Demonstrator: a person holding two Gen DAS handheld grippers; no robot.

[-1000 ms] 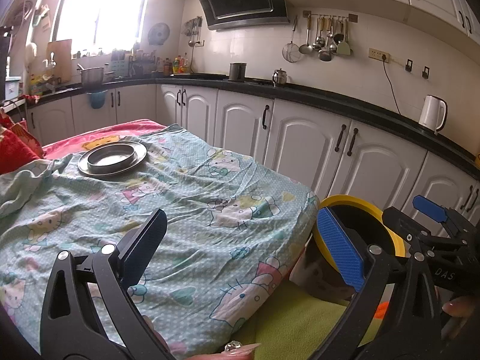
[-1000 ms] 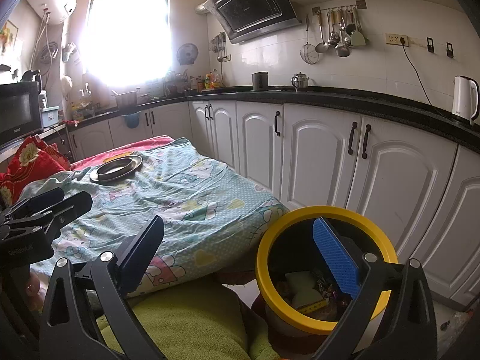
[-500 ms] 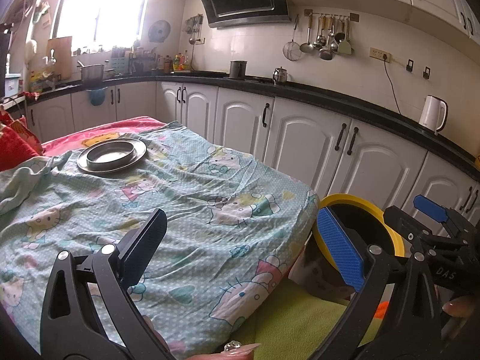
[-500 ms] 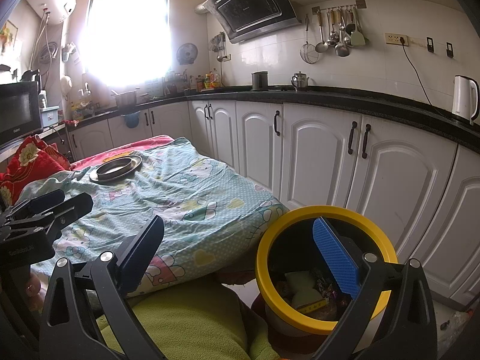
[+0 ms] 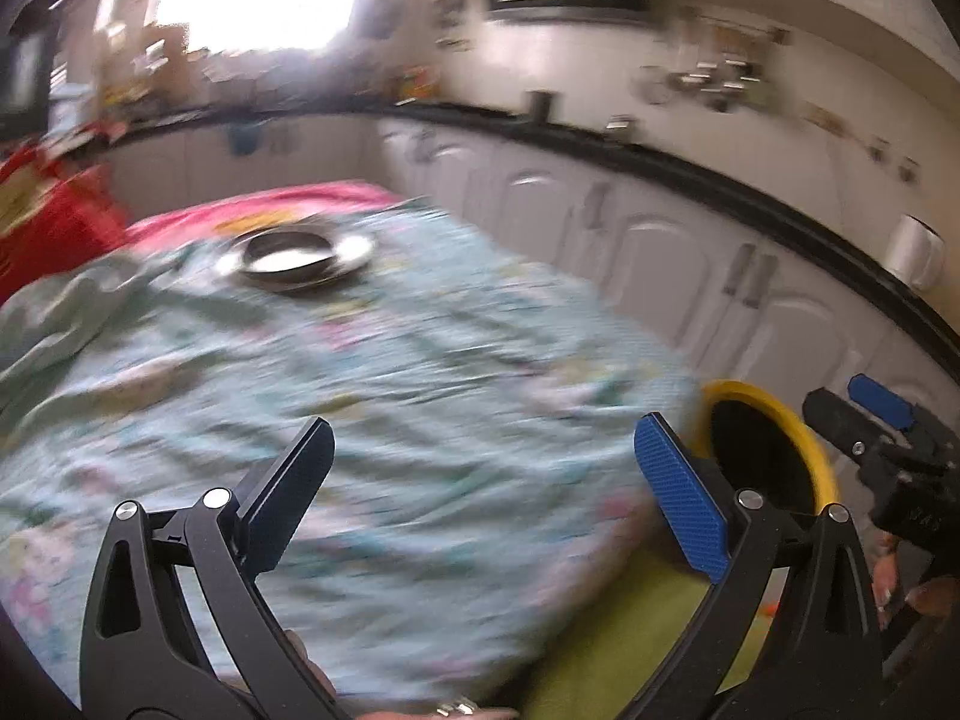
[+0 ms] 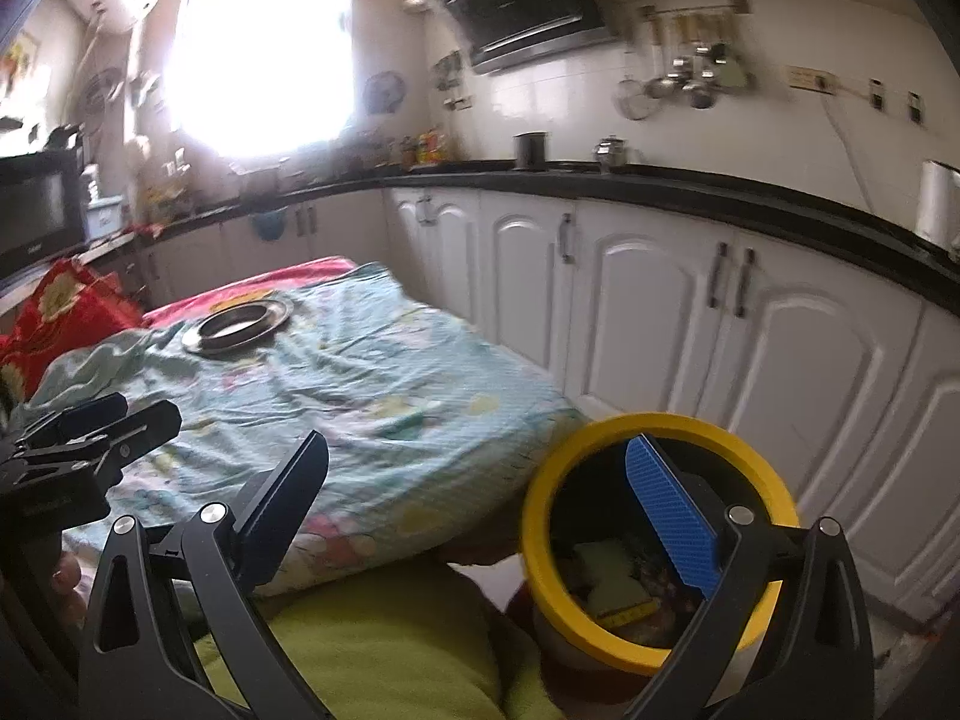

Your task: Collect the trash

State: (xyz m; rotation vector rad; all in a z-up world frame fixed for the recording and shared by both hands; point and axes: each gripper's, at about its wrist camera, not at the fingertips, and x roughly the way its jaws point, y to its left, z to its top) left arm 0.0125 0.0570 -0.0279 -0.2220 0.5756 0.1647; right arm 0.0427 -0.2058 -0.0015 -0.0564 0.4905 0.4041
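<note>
Trash [image 6: 606,582] is lying in the yellow-rimmed bin [image 6: 540,552] on the floor beside the bed [image 6: 384,396], directly ahead of the right hand-held gripper [image 6: 474,474], the nearer one; the left hand-held gripper [image 5: 480,462] is facing the bed. Both are gaping empty.

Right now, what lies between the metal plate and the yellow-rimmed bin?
Only bare patterned bedsheet between the metal plate and yellow-rimmed bin, clearest in the right wrist view.

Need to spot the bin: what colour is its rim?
Yellow rim, black inside; clearest in the right wrist view.
</note>
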